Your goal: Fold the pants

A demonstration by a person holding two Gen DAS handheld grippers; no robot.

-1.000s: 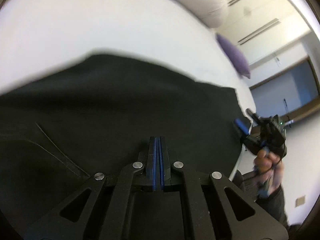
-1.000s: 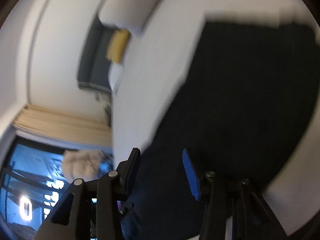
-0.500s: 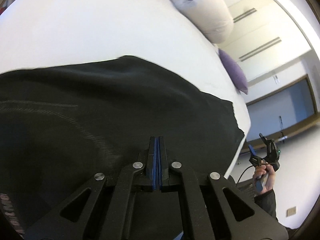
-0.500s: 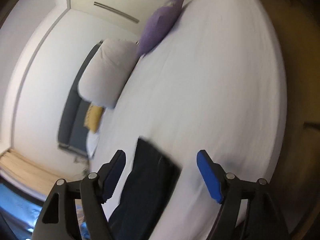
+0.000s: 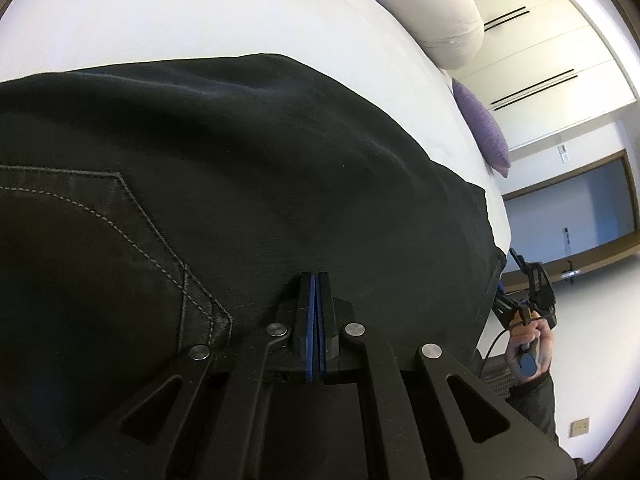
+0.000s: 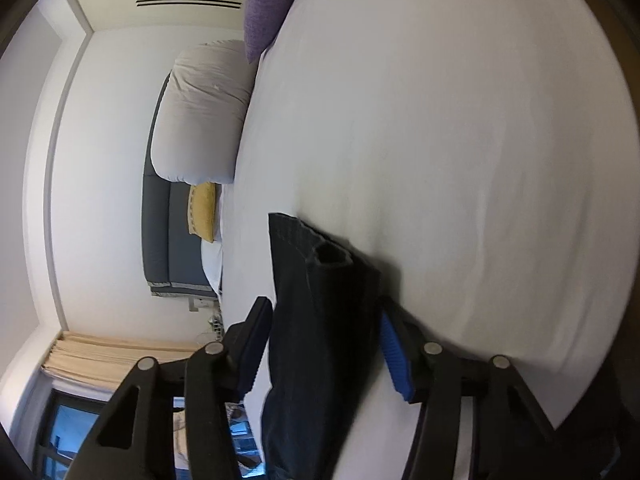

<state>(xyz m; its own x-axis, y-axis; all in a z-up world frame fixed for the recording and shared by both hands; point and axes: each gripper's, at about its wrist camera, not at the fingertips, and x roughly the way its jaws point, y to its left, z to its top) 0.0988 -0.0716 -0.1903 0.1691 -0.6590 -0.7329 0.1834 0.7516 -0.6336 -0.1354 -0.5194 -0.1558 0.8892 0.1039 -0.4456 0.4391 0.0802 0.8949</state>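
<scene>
Black pants (image 5: 248, 184) lie spread on a white bed (image 5: 168, 12), a stitched back pocket (image 5: 92, 248) at the left. My left gripper (image 5: 316, 284) is shut, its blue pads pressed together over the fabric; whether cloth is pinched between them is hidden. My right gripper (image 6: 320, 340) is open, its jaws on either side of the pant leg hem (image 6: 316, 256) at the bed's edge. It also shows in the left wrist view (image 5: 528, 280), held by a hand just past the pants' far end.
A white rolled duvet (image 5: 432, 12) and a purple pillow (image 5: 484, 132) lie at the head of the bed. In the right wrist view a yellow cushion (image 6: 204, 212) and grey headboard (image 6: 168, 232) stand beyond the duvet (image 6: 204, 108). The bed edge (image 6: 552, 412) is near.
The left wrist view has closed in on the pants, the pocket now large. The right gripper swung round and now straddles the leg hem at the bed's edge.
</scene>
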